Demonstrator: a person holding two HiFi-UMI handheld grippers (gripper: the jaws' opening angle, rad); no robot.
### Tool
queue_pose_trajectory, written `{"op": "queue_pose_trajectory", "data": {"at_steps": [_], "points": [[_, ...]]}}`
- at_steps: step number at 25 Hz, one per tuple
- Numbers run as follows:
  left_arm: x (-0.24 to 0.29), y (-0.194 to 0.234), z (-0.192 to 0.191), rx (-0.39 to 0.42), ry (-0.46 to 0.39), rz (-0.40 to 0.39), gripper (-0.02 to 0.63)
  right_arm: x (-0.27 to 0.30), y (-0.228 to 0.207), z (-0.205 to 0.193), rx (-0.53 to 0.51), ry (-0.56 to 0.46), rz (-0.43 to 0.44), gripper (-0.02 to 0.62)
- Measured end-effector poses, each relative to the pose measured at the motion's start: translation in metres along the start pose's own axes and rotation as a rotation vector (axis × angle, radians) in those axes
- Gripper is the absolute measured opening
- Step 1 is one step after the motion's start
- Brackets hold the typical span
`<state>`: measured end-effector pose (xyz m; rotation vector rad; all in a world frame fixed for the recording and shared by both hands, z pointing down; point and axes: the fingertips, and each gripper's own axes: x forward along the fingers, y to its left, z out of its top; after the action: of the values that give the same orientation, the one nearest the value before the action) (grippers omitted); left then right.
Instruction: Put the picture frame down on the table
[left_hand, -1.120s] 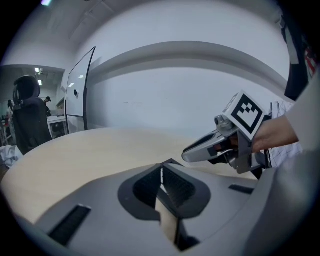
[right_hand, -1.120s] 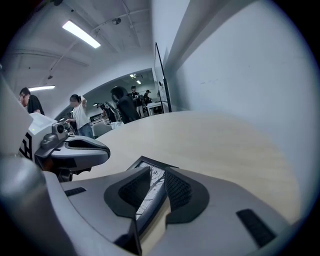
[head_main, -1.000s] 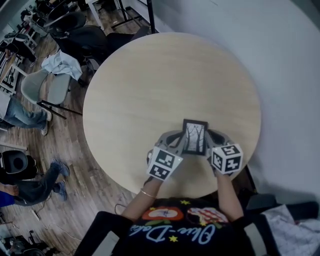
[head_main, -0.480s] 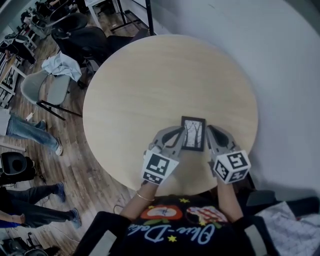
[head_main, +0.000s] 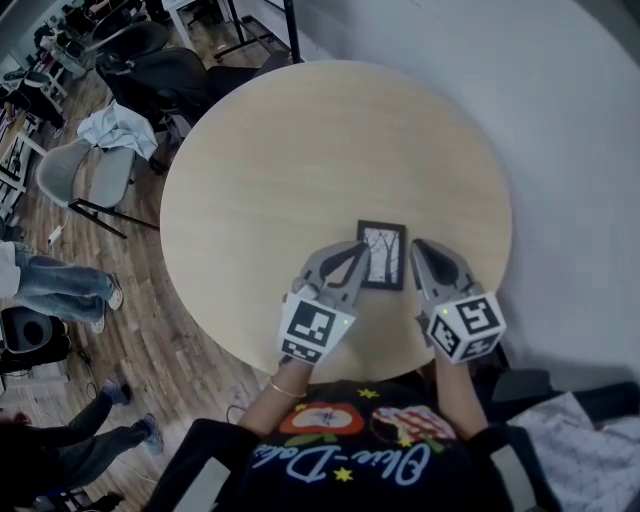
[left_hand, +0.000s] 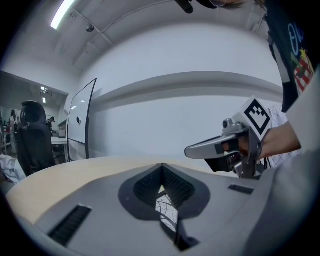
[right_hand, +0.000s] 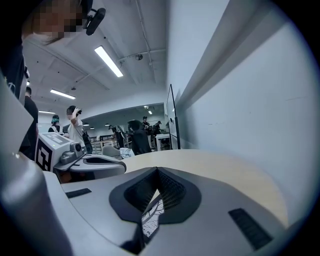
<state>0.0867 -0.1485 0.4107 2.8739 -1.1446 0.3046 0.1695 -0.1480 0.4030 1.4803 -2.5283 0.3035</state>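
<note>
The round table (head_main: 250, 180) is carrying the picture frame (head_main: 382, 254) near its rim on the person's side. The 2 tongs are hovering on either side of the frame, the left tongs (head_main: 350, 254) by its left edge and the right tongs (head_main: 421, 250) apart from its right edge. Both are pressed fully closed on nothing. Over the last second both have been lifting and drawing back from the frame. The frame is now lying flat, face up, so the put-down is looking finished. Nothing here is serving as a container.
</note>
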Motion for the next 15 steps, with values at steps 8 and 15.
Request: {"op": "queue_pose_trajectory", "data": {"at_steps": [8, 15], "points": [[0.0, -0.0021, 0.001, 0.002, 0.0, -0.002, 0.0, -0.0009, 0.0004, -0.0025, 0.003, 0.006, 0.004, -0.003], [-0.0019, -0.0042, 0.0027, 0.001, 0.006, -0.007, 0.0, -0.0028, 0.0035, -0.0003, -0.009, 0.01, 0.006, -0.003]]}}
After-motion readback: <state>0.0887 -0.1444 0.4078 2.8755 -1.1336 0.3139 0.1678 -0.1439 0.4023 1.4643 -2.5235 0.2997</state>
